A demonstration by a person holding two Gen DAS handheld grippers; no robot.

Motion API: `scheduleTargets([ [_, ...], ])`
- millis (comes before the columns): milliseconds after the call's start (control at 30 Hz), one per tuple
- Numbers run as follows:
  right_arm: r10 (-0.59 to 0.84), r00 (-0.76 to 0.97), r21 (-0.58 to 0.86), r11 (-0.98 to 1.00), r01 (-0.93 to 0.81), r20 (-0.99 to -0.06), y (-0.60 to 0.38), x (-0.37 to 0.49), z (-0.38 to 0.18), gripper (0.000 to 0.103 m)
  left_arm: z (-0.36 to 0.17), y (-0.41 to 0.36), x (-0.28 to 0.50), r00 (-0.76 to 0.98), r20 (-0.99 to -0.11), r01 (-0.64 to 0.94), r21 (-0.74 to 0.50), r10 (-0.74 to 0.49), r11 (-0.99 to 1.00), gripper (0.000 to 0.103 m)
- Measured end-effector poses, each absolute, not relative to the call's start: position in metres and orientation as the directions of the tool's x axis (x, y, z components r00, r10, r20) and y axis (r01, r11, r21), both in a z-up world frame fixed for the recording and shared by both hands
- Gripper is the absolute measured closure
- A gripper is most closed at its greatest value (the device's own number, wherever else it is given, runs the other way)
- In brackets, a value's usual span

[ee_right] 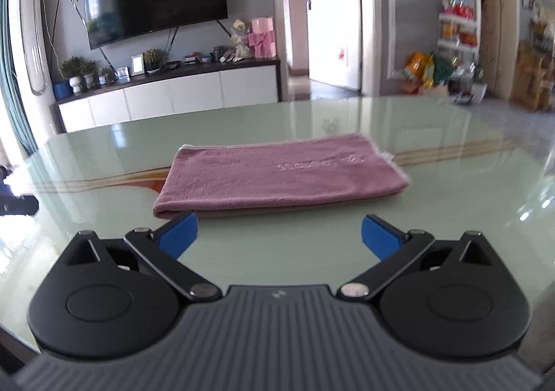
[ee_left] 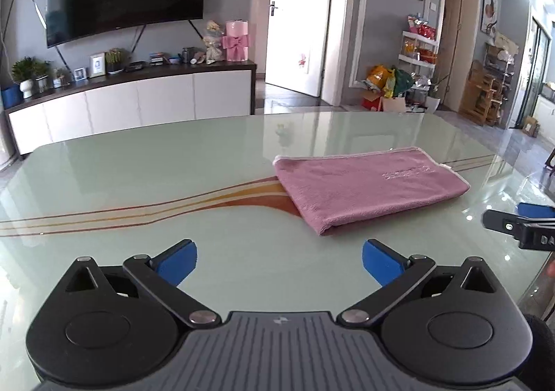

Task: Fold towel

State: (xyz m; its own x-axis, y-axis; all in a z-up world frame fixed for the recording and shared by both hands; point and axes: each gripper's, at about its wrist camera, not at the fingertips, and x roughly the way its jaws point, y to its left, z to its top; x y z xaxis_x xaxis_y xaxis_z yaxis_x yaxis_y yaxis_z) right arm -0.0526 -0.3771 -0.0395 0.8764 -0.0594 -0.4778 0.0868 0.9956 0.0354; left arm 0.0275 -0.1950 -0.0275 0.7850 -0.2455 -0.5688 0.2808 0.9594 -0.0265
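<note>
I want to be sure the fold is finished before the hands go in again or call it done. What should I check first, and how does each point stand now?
1. Left gripper jaws empty and wide apart: ok.
2. Right gripper jaws empty and wide apart: ok.
3. Pink towel lies folded flat on the glass table, free of both grippers: ok.
4. Folded edge nearest the grippers straight and closed: ok.
5. Far corner layers aligned: not ok, a pale hem sticks out at the right end.
6. Number of layers in the fold: cannot tell.
</note>
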Motion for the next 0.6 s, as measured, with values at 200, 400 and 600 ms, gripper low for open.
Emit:
scheduleTargets([
  [200, -0.101, 0.882, 0.062, 0.987, 0.145, -0.459, -0.374, -0.071, -0.031, 0.0, -0.012, -0.19, 0.008, 0.794, -0.559, 0.29, 0.006, -0.238, 0.957, 0.001],
  [400, -0.13, 0.886, 0.068, 0.982, 0.178, -0.445, -0.372, -0.077, -0.03, 0.0, -0.011, -0.197, -0.003, 0.781, -0.566, 0.326, 0.011, -0.264, 0.945, 0.001],
  [600, -0.144, 0.885, 0.073, 0.978, 0.195, -0.442, -0.371, -0.081, -0.028, 0.0, -0.007, -0.204, -0.011, 0.777, -0.561, 0.345, 0.001, -0.285, 0.939, 0.001],
])
